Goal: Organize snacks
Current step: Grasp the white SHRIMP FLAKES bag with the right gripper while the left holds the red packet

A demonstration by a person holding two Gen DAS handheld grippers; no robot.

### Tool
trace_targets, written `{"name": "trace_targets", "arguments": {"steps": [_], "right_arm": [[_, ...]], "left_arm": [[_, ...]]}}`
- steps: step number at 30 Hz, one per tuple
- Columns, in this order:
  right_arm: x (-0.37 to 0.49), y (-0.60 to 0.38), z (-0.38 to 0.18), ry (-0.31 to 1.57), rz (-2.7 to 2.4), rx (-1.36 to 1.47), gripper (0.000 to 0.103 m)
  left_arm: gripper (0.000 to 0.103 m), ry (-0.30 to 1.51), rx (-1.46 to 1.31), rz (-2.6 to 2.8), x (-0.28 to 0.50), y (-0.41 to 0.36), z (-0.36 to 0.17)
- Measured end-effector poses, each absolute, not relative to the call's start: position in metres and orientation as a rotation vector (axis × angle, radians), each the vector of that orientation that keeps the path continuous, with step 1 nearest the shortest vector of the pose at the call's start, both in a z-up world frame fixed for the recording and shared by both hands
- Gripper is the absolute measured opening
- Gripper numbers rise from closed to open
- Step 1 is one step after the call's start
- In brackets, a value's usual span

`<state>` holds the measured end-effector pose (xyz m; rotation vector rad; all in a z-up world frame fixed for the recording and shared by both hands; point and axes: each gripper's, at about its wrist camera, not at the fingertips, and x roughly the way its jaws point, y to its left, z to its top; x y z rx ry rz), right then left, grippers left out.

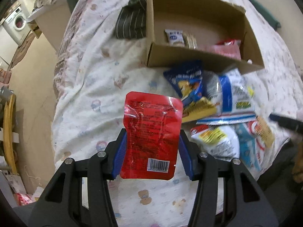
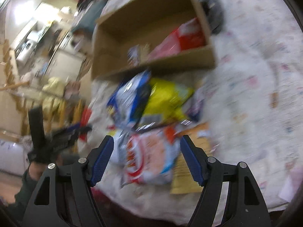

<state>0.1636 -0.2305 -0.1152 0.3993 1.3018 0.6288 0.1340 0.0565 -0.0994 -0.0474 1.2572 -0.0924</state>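
Red pouch clamped in our left gripper | right gripper spread empty over snack pile | cardboard box beyond the heap

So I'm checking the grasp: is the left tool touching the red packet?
Touching. The left wrist view shows the left tool with its blue pads pressed against both side edges of the red packet, holding it above the bedspread.
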Motion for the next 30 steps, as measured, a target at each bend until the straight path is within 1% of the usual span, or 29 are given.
{"name": "trace_targets", "arguments": {"steps": [6,7,9,15,16,18,21,25,30], "right_arm": [[0.163,-0.201,-0.142,1.44,0.573,0.242,0.075],[0.163,-0.196,-0.15,1.473,0.545,0.206,0.077],[0.161,-0.189,-0.164,1.538,0.537,0.189,0.085],[0.154,-0.168,-0.174,1.567,0.551,0.087,0.085],[0.153,-0.169,-0.173,1.56,0.552,0.083,0.083],[0.152,-0.171,-0.168,1.534,0.572,0.08,0.073],[0.147,-0.179,-0.16,1.499,0.584,0.102,0.065],[0.147,-0.197,-0.143,1.45,0.64,0.203,0.064],[0.139,-0.207,-0.119,1.379,0.704,0.265,0.064]], "left_arm": [[0.048,1.244,-0.054,-0.103,0.135,0.041,-0.099],[0.048,1.241,-0.05,-0.104,0.134,0.04,-0.099],[0.048,1.239,-0.045,-0.104,0.135,0.04,-0.101],[0.048,1.24,-0.021,-0.105,0.135,0.037,-0.104],[0.048,1.24,-0.018,-0.102,0.135,0.037,-0.104],[0.048,1.241,-0.017,-0.097,0.135,0.038,-0.105],[0.048,1.245,-0.018,-0.088,0.136,0.039,-0.107],[0.048,1.23,-0.026,-0.078,0.136,0.039,-0.104],[0.048,1.183,-0.027,-0.064,0.137,0.036,-0.095]]}}
